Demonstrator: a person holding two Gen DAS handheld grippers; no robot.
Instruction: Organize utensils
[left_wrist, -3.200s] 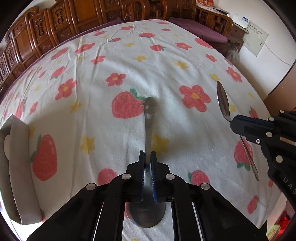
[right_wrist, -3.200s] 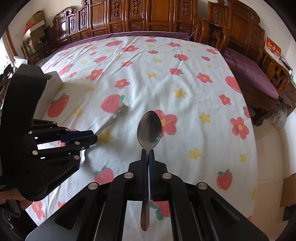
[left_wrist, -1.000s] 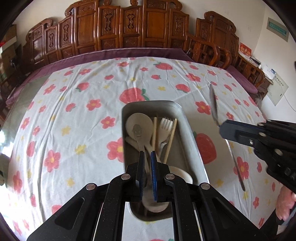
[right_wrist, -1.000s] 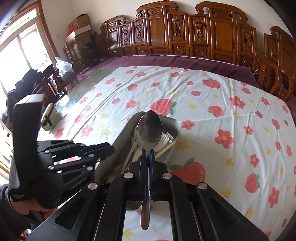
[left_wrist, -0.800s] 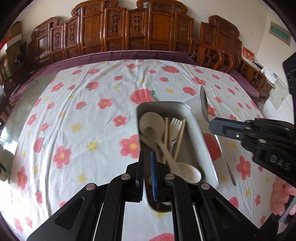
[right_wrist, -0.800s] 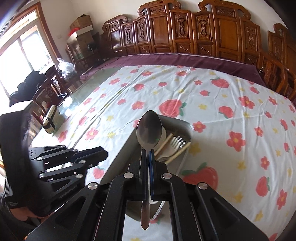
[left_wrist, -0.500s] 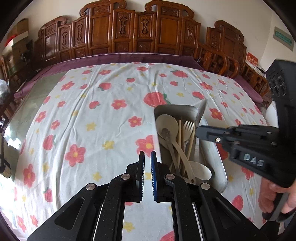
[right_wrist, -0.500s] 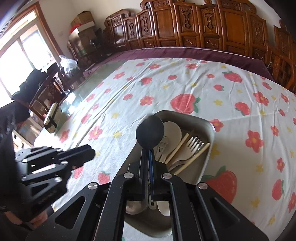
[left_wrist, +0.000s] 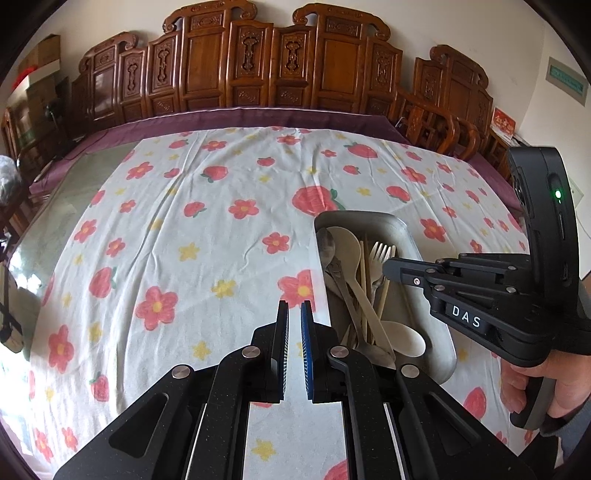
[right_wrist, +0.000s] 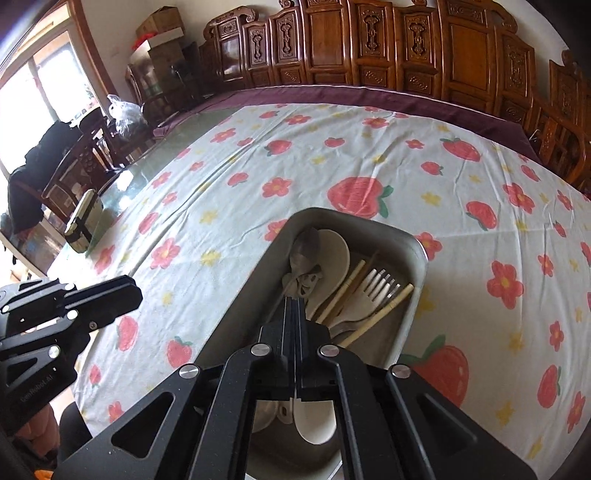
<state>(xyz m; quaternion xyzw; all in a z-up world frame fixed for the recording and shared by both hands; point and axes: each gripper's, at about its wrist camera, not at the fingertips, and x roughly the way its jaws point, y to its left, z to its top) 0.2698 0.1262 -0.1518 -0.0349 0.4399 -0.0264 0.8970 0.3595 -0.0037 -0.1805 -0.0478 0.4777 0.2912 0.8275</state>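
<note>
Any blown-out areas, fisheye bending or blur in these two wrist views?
Right wrist view: the window at left is overexposed, and the tablecloth edge bows strongly. Left wrist view: even daylight, the carved wooden screen curves across the top, and the metal tray and its utensils look sharp.

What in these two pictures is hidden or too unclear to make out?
- Tray, right wrist view: the near end is covered by the right gripper.
- Right gripper: whether it grips the metal spoon.
- Tray, left wrist view: the right gripper crosses it.
- Sign: too small.
</note>
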